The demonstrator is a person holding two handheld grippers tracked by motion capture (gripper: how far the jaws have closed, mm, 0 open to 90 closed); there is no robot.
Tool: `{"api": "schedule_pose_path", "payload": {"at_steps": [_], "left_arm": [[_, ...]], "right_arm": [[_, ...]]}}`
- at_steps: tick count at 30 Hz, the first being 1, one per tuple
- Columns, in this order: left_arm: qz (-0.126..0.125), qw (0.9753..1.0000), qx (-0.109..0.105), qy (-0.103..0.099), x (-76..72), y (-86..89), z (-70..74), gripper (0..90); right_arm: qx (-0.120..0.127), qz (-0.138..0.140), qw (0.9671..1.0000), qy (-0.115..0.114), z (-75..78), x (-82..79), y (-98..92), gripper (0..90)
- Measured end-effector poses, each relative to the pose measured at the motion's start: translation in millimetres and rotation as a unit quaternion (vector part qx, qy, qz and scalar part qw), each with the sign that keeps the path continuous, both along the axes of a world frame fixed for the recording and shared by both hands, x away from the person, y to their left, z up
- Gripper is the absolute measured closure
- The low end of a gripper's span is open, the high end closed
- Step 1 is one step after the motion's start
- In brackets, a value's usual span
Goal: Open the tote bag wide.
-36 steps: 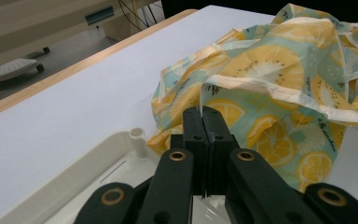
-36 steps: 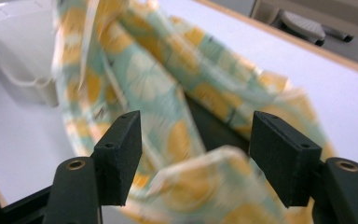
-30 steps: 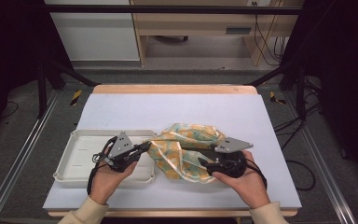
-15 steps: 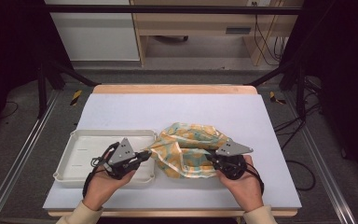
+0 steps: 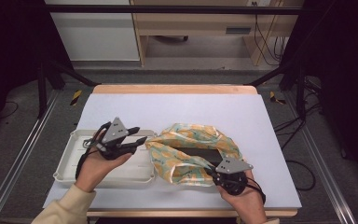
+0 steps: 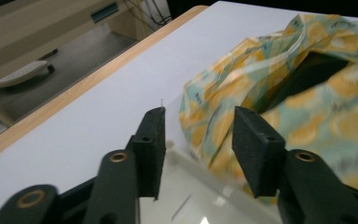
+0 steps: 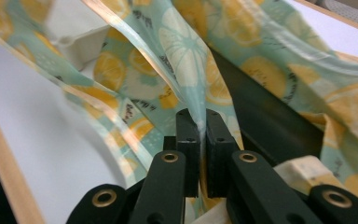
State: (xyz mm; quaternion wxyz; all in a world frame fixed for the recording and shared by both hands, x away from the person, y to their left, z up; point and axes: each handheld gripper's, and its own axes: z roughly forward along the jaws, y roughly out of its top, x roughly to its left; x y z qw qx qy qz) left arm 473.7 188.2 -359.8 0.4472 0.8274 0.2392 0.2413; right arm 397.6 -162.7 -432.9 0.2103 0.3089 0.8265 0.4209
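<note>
Your right gripper (image 5: 213, 171) pinches the lemon-print bag (image 5: 191, 151) at lower centre; left gripper (image 5: 140, 141) spread, nothing gripped; bagging the dark item unfinished

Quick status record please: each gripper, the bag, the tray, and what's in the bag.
left gripper: open, above the tray's right end, next to the bag, holding nothing
right gripper: shut on the bag's near edge
bag: lemon-print, crumpled, mouth gaping open
tray: white, left of the bag
bag contents: dark flat thing, kind unclear
</note>
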Motion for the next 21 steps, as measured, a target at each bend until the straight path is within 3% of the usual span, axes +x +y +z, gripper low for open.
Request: {"api": "schedule_pose_path", "payload": {"at_steps": [2, 3, 7, 8, 11, 14, 16, 17, 18, 21], "left_arm": [[-0.007, 0.9999, 0.007, -0.004, 3.9, -7.3, 1.1, 51.3], [-0.011, 0.9998, 0.015, -0.003, 8.9, -16.4, 1.0, 45.6], [-0.029, 0.9986, 0.040, 0.017, 22.9, -39.8, -7.3, 40.4], [-0.039, 0.9973, 0.054, 0.031, 26.1, -48.9, -14.5, 37.1], [-0.046, 0.9946, 0.085, 0.038, 29.0, -58.0, -25.5, 35.1], [-0.053, 0.9926, 0.096, 0.053, 30.8, -62.2, -31.6, 34.9], [-0.058, 0.9878, 0.130, 0.063, 34.2, -67.3, -38.2, 41.9], [-0.058, 0.9878, 0.130, 0.063, 34.2, -67.3, -38.2, 47.0], [-0.056, 0.9845, 0.151, 0.069, 36.7, -71.4, -42.1, 54.5], [-0.042, 0.9851, 0.149, 0.075, 40.4, -72.7, -42.1, 74.7]], "right_arm": [[-0.004, 0.005, 1.0000, -0.001, -0.3, -2.4, 0.8, 87.1], [-0.010, 0.015, 0.9998, -0.001, -1.3, -7.3, 1.9, 87.1], [-0.019, 0.022, 0.9996, 0.004, -4.3, -12.4, 2.9, 87.1], [-0.024, 0.029, 0.9992, 0.010, -7.6, -16.6, 3.4, 87.1], [-0.035, 0.041, 0.9984, 0.019, -11.8, -20.9, 3.5, 87.1], [-0.034, 0.049, 0.9977, 0.032, -17.9, -24.2, 1.0, 87.2], [-0.042, 0.052, 0.9970, 0.040, -21.9, -25.8, 0.4, 87.3], [-0.050, 0.052, 0.9965, 0.042, -23.9, -26.3, 0.4, 87.3], [-0.051, 0.054, 0.9962, 0.045, -25.4, -26.3, 0.4, 87.5], [-0.055, 0.058, 0.9956, 0.049, -25.4, -26.3, 1.6, 88.6]]}}
